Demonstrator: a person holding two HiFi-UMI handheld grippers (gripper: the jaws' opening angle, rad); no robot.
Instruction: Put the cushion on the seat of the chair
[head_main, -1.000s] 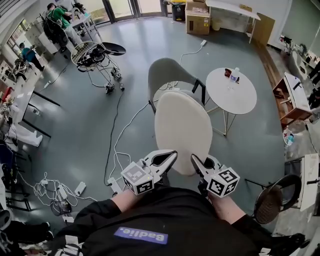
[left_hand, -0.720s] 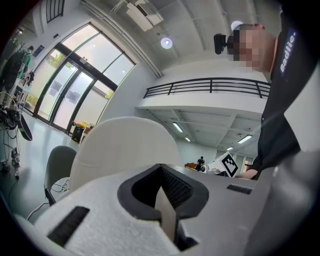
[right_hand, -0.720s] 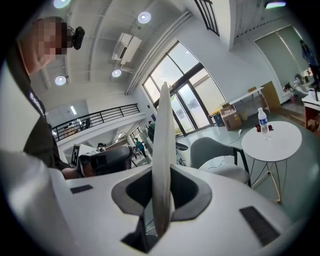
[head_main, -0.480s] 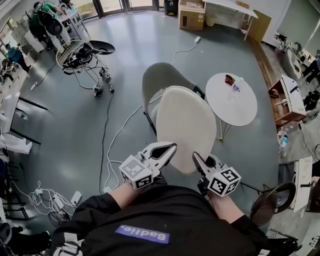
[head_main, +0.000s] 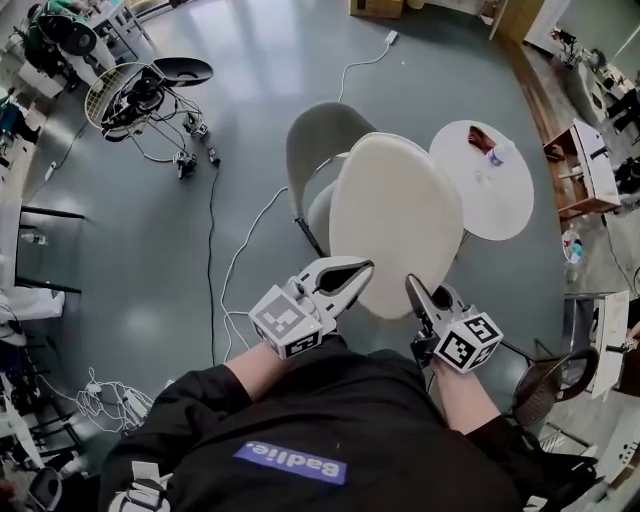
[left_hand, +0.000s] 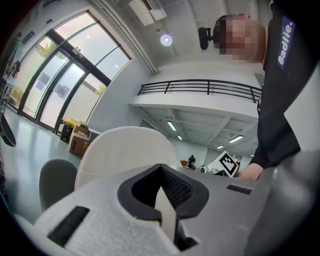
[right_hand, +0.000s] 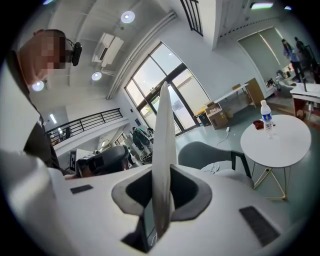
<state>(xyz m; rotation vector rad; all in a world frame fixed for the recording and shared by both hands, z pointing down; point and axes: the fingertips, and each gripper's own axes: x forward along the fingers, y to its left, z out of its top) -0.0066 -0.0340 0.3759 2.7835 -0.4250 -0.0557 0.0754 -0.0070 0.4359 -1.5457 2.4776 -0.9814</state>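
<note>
Cushion (right_hand: 162, 150) edge-on only in right gripper view.

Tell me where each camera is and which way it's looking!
Head view: on the person's head, looking steeply down at the cushion and chair; shows left gripper, right gripper, forearms, dark top.
Left gripper view: on the left gripper, looking along its jaws, shut on the cushion's edge; shows the dark top.
Right gripper view: on the right gripper, looking along its jaws, shut on the cushion, toward chair and table; shows the dark top.
Shared: all three show cushion and chair.
</note>
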